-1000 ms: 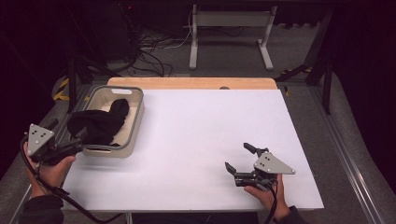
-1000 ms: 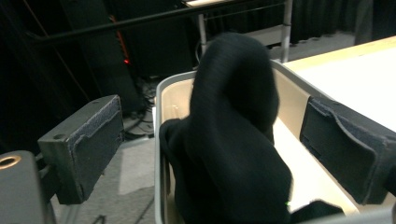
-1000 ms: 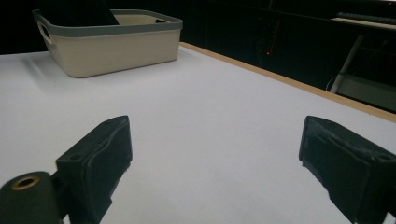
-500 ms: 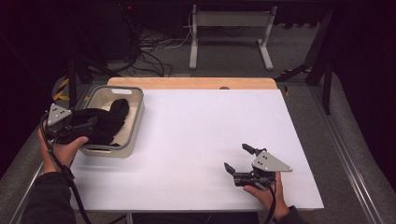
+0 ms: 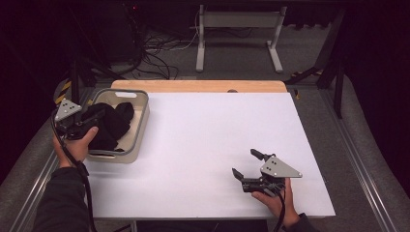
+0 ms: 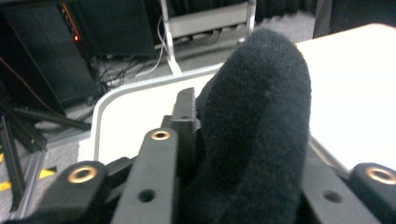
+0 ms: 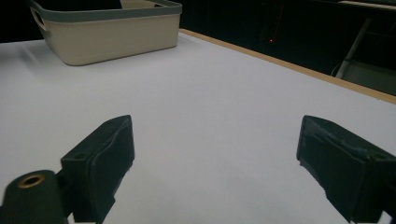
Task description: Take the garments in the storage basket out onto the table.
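One black garment (image 6: 252, 135) clamped by left gripper (image 6: 196, 140), jaws just closed on it over the bin (image 5: 138, 128).
Right gripper (image 5: 247, 164) held apart, nothing between, on tabletop (image 5: 208, 145).

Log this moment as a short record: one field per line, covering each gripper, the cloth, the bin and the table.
left gripper: at the bin's left side, jaws just closing, clamped on the black cloth
right gripper: jaws open, nothing between them, held low over the table's near right part
black cloth: bunched, fuzzy, between the left gripper's jaws, the rest lying in the bin
bin: beige with a grey rim, at the table's far left
table: white top, wooden strip along the far edge
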Demonstrator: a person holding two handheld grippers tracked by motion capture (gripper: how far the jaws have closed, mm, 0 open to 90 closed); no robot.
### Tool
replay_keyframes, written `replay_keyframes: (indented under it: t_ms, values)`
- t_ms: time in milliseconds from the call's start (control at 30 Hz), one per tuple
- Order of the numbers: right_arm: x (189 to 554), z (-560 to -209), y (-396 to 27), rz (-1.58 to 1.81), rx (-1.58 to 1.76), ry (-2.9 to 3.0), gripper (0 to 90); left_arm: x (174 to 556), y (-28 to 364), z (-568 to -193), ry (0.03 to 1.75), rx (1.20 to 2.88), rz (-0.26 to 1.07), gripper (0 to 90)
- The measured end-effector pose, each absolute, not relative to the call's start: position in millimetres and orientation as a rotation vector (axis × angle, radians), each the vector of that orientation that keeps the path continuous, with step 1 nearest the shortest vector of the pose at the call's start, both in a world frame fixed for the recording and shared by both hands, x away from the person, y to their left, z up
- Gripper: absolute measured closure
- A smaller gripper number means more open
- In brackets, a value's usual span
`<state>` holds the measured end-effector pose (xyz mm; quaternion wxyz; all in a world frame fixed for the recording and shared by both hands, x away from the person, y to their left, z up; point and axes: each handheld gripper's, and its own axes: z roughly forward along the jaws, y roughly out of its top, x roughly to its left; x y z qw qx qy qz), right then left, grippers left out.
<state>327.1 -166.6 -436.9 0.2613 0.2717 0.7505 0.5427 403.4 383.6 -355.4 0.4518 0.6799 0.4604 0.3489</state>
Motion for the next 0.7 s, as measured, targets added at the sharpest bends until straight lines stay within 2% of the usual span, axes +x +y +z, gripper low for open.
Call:
replay_keyframes:
  t_ms: [67, 133, 700]
  values:
    - [327.4, -436.8, -167.8, 1.467, 0.742, 2.030, 12.6, 404.5, 377.9, -349.7, 1.102, 1.670, 0.865, 81.6]
    - [327.8, -437.0, -168.7, 1.466, 0.742, 2.032, 12.6, 407.1, 369.9, -341.7, 1.065, 1.653, 0.871, 82.9]
    - [331.7, -436.5, -177.1, 1.455, 0.796, 1.980, 14.0, 417.3, 314.9, -282.6, 0.880, 1.590, 0.908, 84.9]
